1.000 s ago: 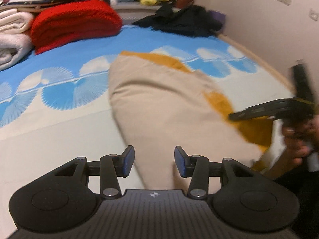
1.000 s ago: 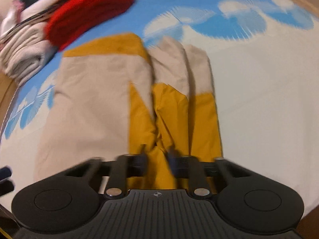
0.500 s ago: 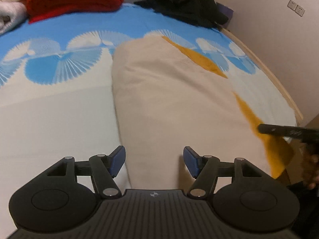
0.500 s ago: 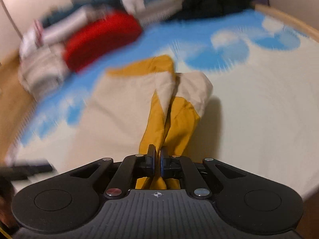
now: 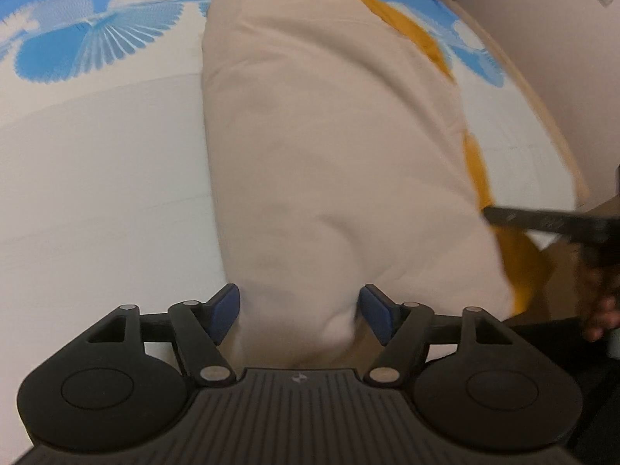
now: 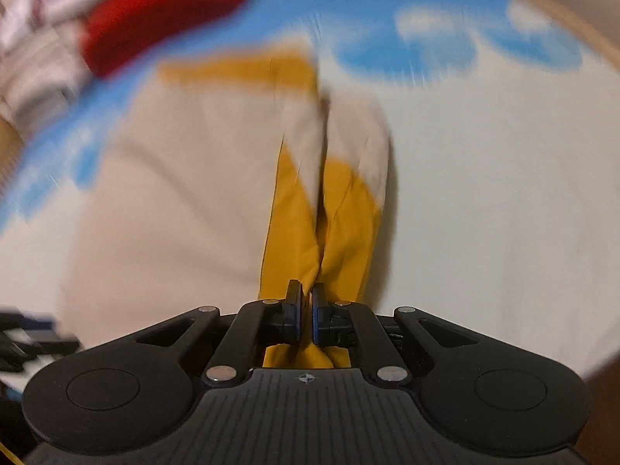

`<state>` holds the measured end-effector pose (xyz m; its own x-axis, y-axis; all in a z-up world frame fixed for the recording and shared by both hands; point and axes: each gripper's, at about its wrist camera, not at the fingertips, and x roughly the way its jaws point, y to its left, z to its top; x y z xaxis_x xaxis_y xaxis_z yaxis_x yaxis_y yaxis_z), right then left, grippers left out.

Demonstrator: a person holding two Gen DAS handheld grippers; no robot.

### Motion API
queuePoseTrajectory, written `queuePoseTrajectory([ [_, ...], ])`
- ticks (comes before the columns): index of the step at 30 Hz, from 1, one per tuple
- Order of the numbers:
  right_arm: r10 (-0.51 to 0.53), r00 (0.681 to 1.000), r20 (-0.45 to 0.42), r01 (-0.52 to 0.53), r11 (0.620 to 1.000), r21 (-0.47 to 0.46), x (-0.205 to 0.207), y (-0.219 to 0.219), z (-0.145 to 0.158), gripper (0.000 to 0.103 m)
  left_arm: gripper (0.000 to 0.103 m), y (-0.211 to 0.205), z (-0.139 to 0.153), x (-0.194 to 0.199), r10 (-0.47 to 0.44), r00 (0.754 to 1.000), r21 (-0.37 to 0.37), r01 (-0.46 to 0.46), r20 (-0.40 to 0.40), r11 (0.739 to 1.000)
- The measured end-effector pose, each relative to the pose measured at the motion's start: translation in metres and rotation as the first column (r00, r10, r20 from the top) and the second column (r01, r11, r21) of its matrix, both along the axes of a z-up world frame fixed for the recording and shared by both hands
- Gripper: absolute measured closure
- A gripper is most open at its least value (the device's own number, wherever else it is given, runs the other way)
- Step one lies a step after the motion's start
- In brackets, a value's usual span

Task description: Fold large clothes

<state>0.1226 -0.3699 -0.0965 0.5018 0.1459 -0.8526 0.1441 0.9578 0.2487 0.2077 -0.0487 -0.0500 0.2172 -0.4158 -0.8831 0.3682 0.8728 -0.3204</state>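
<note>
The left gripper (image 5: 297, 312) stands with its jaws apart; they have just been opening further, and the near end of the garment (image 5: 329, 147) lies in the gap, its left edge at the left blue pad (image 5: 223, 312) and clear of the right one. The right gripper (image 6: 306, 316) is clamped together on a bunched mustard fold of the same garment (image 6: 174, 209), the cloth pinched between the two pads and rising away toward 12 o'clock in two gathered ridges. The garment is a large beige piece with mustard-yellow panels, spread on a bed sheet (image 5: 97, 193) that is pale near the camera and printed with blue fan shapes farther off. In the left wrist view the beige body fills the centre from 6 o'clock to 12 o'clock, with a mustard strip along its edge from 1 o'clock down to 4 o'clock. There, at 3 o'clock, the right gripper shows as a dark bar meeting the mustard edge, with part of a person's hand (image 5: 600, 310) behind it at 4 o'clock. In the right wrist view, which is blurred, the beige body lies at 9 o'clock of the pinched fold; a red folded textile (image 6: 162, 19) sits at 11 o'clock beyond the garment, with pale folded textiles (image 6: 35, 66) beside it at 10 o'clock.
</note>
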Motion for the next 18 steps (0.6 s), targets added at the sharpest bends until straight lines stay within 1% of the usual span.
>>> queuePoseTrajectory([
  [1,0.011,1.000,-0.027,-0.012,1.000,-0.023,0.001,0.001,-0.005,0.098,0.027,0.004,0.001,0.005,0.019,1.000,-0.028,-0.019,-0.010,0.999],
  [2,0.016,1.000,-0.025,-0.017,0.999,-0.030,0.002,0.001,-0.005,0.096,0.026,0.011,0.005,0.011,0.058,0.998,-0.068,-0.058,-0.008,0.996],
  [4,0.001,1.000,-0.002,-0.001,1.000,-0.003,0.001,-0.004,-0.001,0.090,0.023,0.024,0.009,0.025,0.134,0.991,-0.148,-0.133,0.001,0.980],
  [5,-0.020,1.000,0.010,0.020,1.000,0.018,0.001,-0.009,0.001,0.085,0.022,0.031,0.007,0.034,0.178,0.984,-0.176,-0.178,-0.012,0.968],
  [6,-0.042,0.999,0.021,0.041,0.998,0.038,0.000,-0.013,0.002,0.078,0.022,0.037,0.004,0.043,0.225,0.974,-0.190,-0.227,-0.033,0.955],
  [7,-0.061,0.998,0.030,0.060,0.996,0.061,-0.001,-0.017,0.003,0.075,0.022,0.042,0.000,0.051,0.264,0.963,-0.198,-0.269,-0.051,0.943],
  [8,-0.074,0.996,0.039,0.071,0.994,0.085,-0.001,-0.021,0.004,0.068,0.020,0.045,-0.003,0.058,0.288,0.955,-0.205,-0.295,-0.066,0.933],
  [9,-0.079,0.996,0.042,0.074,0.991,0.107,0.001,-0.026,0.003,0.064,0.020,0.047,-0.008,0.067,0.312,0.946,-0.212,-0.325,-0.089,0.922],
  [11,-0.073,0.997,0.035,0.067,0.989,0.132,0.004,-0.026,0.000,0.060,0.019,0.048,-0.019,0.081,0.350,0.926,-0.224,-0.374,-0.139,0.900],
  [12,-0.064,0.998,0.026,0.060,0.990,0.127,0.009,-0.024,-0.003,0.059,0.018,0.046,-0.025,0.089,0.366,0.915,-0.231,-0.397,-0.168,0.888],
  [13,-0.055,0.998,0.015,0.053,0.992,0.112,0.011,-0.022,-0.005,0.058,0.014,0.044,-0.030,0.093,0.376,0.907,-0.239,-0.414,-0.190,0.878],
  [14,-0.051,0.999,0.006,0.050,0.994,0.101,0.013,-0.021,-0.008,0.057,0.014,0.041,-0.035,0.099,0.381,0.901,-0.250,-0.425,-0.207,0.870],
  [16,-0.050,0.999,-0.013,0.051,0.995,0.089,0.018,-0.018,-0.011,0.055,0.012,0.034,-0.042,0.108,0.377,0.899,-0.270,-0.429,-0.223,0.862],
  [18,-0.058,0.998,-0.028,0.060,0.994,0.086,0.019,-0.013,-0.014,0.054,0.011,0.025,-0.049,0.115,0.380,0.899,-0.263,-0.429,-0.220,0.864],
])
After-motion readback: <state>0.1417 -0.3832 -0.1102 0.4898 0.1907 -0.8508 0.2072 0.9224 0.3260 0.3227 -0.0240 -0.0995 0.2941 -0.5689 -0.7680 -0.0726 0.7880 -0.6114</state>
